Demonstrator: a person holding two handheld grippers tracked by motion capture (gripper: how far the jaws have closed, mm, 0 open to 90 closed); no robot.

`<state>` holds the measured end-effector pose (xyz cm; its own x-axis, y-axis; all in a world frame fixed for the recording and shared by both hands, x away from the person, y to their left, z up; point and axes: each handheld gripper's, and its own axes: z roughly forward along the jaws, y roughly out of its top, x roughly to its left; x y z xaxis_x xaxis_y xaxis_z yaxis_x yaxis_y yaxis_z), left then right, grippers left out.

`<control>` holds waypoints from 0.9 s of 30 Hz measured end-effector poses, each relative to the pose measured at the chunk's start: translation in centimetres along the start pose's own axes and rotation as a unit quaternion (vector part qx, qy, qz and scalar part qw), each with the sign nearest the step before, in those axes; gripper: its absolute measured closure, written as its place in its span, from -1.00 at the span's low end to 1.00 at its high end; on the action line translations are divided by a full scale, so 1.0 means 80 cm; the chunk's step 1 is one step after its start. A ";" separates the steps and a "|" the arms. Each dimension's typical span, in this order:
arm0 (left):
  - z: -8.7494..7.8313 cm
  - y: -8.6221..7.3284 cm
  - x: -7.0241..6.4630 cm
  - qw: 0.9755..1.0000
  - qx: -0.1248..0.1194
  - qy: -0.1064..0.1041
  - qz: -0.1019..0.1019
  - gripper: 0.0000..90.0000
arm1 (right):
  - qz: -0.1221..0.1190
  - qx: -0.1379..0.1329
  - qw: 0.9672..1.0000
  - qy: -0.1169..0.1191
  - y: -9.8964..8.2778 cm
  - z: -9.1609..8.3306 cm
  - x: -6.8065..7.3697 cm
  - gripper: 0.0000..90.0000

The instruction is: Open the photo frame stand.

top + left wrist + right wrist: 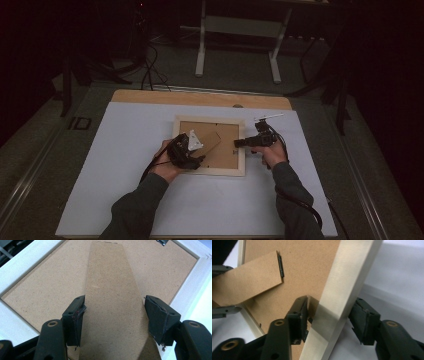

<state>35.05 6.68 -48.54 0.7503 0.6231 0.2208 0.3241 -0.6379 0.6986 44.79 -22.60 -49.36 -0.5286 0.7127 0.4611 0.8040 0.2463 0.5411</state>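
The left gripper (113, 315) has its jaws apart, one on each side of the cardboard stand (110, 302) that hinges off the back of a picture frame (30, 262); the left pad sits against the stand's edge, the right just beside it, with no firm pinch visible. The right gripper (329, 320) straddles the frame's pale wooden right rail (342, 290), its jaws apart: the inner one against the brown backing board (309, 272), the outer one a little clear of the rail.

The right gripper view reveals the small dark hinge (280, 266) at the end of the stand. The high view shows the frame (210, 171) lying face down on a white table (125, 150), near the middle.

From that view, the left hand (167, 165) reaches in over the frame's near left corner, the right hand (274, 152) comes in level from the frame's right side, both forearms in dark sleeves (140, 205) rising from the bottom edge.
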 end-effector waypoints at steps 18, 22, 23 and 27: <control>-0.005 -0.005 0.016 0.997 -0.027 -0.054 -0.053 -0.19 | -0.002 -0.023 1.000 -0.010 -0.006 -0.006 0.007 0.19; -0.017 -0.008 0.031 0.992 -0.056 -0.074 -0.087 -0.19 | -0.010 -0.028 0.999 -0.016 -0.007 -0.008 0.011 0.19; -0.020 -0.010 0.036 0.990 -0.064 -0.077 -0.097 -0.18 | -0.012 -0.031 0.999 -0.016 -0.007 -0.009 0.012 0.19; -0.035 -0.017 0.057 0.984 -0.082 -0.071 -0.138 -0.16 | -0.016 -0.038 0.999 -0.020 -0.007 -0.011 0.014 0.29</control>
<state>36.39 11.65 -46.59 0.7232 0.6858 -0.0813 0.4374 -0.3638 0.8224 43.50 -22.51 -48.50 -0.5407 0.7311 0.4161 0.7640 0.2198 0.6066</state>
